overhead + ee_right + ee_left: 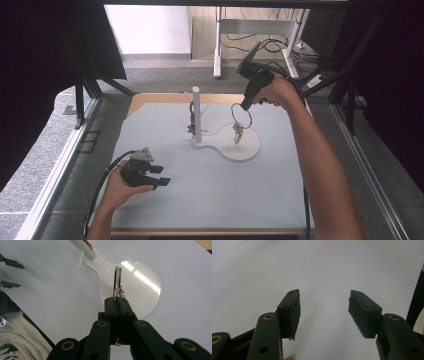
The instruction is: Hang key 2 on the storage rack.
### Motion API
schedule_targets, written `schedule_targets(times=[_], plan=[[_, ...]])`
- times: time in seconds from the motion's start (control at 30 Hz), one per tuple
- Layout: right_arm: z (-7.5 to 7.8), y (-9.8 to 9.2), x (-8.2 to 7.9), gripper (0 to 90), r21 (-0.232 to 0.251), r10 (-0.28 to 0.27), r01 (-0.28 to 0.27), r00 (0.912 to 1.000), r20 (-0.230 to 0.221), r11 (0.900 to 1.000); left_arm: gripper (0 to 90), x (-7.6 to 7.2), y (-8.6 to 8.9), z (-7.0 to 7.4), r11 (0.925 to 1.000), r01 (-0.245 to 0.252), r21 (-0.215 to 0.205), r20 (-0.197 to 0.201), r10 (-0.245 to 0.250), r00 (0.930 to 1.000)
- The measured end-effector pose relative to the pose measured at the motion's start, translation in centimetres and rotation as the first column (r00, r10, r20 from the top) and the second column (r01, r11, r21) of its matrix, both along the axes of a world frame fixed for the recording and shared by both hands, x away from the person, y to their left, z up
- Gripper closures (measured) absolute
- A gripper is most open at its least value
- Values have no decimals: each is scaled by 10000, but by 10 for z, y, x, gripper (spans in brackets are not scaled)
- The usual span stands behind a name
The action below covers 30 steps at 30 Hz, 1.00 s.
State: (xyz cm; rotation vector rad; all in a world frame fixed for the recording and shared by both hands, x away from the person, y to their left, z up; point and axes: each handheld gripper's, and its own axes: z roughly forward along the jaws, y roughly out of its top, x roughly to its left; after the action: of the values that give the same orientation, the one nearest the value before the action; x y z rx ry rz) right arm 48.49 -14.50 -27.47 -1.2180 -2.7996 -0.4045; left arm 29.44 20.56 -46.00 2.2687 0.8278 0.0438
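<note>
Key ring (242,114) first, please: where is it?

— Pinched in my right gripper (246,106), over toward the far right of the table (210,195). My jaws are clenched flat on the ring's metal loop; in the right gripper view the ring (116,282) stands edge-on straight out of my closed pads.

— Does anything hang from it?

— Yes, a small key or charm (237,134) dangles below the ring, above the round end of the white stand base (250,150). I cannot tell whether it touches the base.

— And the stand itself?

— Its white post (196,115) rises upright from the narrow left end of the base, left of the ring and apart from it. A short white peg (80,258) sticks out sideways from the post (82,250). Something brownish hangs against the post (192,122); it is too small for me to make out.

— Your other hand?

— My left gripper (159,176) sits low at the near left, well apart from the stand, cradled in my hand (117,187). Its jaws are spread and released, with just bare table (324,277) between the pads (295,312). Its cable (100,195) trails back toward the near edge.

— Do the two grippers come close?

— No, they are well apart, left one near, right one far.
</note>
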Motion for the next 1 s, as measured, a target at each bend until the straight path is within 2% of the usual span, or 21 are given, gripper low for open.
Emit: schedule_targets(times=[0.13, 0.47, 0.57, 0.83, 0.9, 1.0], plan=[[0, 5, 3, 881, 25, -34, 35, 10000, -61, 10000, 433, -1, 2, -1, 10000, -23, -5, -24, 23, 10000], [-3, 22, 16, 881, -102, 115, -113, 9998, 149, 9999, 433, -1, 6, -1, 10000, -87, -23, -28, 87, 10000], [-6, 31, 21, 881, 43, 206, -207, 9997, 113, 9998, 434, -1, 7, -1, 9997, -173, -147, 9, 173, 9999], [-13, 41, 29, 882, -89, 370, -370, 9993, 28, 9993, 433, -2, 7, -1, 9999, -67, -90, -10, 67, 10000], [-16, 44, 33, 881, 56, 410, -410, 9992, -20, 9991, 433, -1, 7, -2, 9999, -85, -74, -6, 85, 10000], [-17, 47, 34, 882, 27, 429, -429, 9991, -10, 9991, 433, -1, 7, -2, 10000, -72, -53, -7, 72, 10000]])
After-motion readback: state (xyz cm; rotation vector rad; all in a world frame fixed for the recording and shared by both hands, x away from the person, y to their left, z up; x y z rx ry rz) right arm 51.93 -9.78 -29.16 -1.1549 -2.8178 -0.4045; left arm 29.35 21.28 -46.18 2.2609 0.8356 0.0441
